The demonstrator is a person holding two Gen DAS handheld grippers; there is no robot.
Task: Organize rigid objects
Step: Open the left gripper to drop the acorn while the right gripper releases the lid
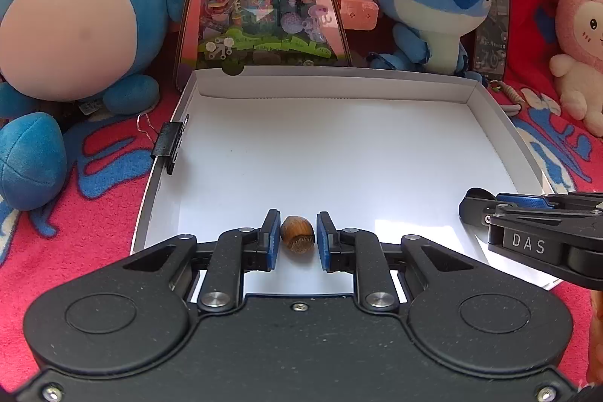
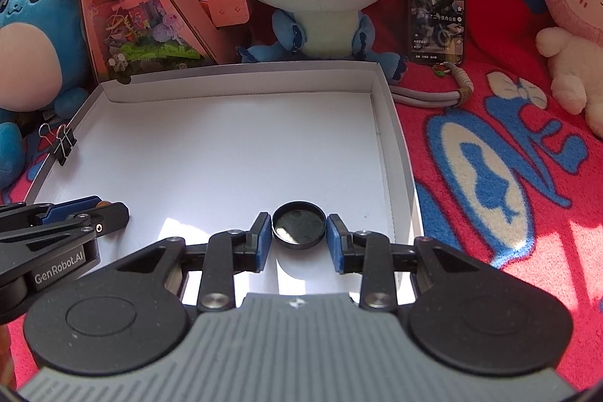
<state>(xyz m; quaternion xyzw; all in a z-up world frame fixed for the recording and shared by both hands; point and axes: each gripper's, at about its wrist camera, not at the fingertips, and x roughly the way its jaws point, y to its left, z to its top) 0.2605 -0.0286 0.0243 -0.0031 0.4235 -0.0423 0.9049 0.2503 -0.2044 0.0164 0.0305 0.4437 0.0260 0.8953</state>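
Both grippers work low inside the white box (image 1: 339,89).
Left gripper (image 1: 297,238) fingers straddle the nut (image 1: 297,234), barely apart; right gripper (image 2: 299,232) fingers flank the cap (image 2: 299,224), seemingly unclamped—likely placing each on the box floor.

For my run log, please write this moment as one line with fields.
left gripper: around hazelnut, small gaps | right gripper: around round black lid, touching or not unclear | both inside white box | binder clip on box's left wall
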